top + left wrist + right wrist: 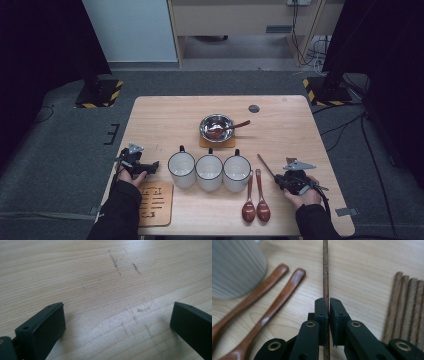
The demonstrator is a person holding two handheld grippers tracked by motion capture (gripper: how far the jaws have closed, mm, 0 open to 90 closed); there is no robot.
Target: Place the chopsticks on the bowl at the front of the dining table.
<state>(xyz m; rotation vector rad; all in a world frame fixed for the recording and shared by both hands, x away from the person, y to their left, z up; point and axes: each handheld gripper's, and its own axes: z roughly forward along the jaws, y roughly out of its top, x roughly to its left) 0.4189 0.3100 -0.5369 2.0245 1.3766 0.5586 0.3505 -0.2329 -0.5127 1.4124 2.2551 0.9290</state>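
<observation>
- Wooden and thin, the chopstick [326, 277] is clamped between the jaws of the right gripper [329, 305]. In the right gripper view the two black jaws are closed on it partway along its length, with the shaft running on past them toward the far side.
- From the high view, the right gripper [292, 180] sits at the near right of the table [280, 107], and the chopstick [265, 165] slants out of it up and to the left, its free end near the rightmost mug [237, 172].
- Judged from its look, the stick is light, stiff and smooth. It should lift with almost no effort, but a round, polished shaft may roll or pivot in flat jaws, so a hold nearer its middle would keep it from swinging.
- More chopsticks [408, 307] lie side by side just right of the held one in the right gripper view.
- Two brown wooden spoons [255, 197] lie left of the right gripper, bowls nearest the person.
- At the near left, the left gripper [137, 165] rests low over bare tabletop with its jaws wide apart and nothing between them. A slotted wooden board [155, 202] lies just nearer.
- Three white mugs [209, 171] stand in a row in the middle.
- Farther off, a steel bowl [216, 126] on a brown coaster holds another spoon [235, 126].
</observation>
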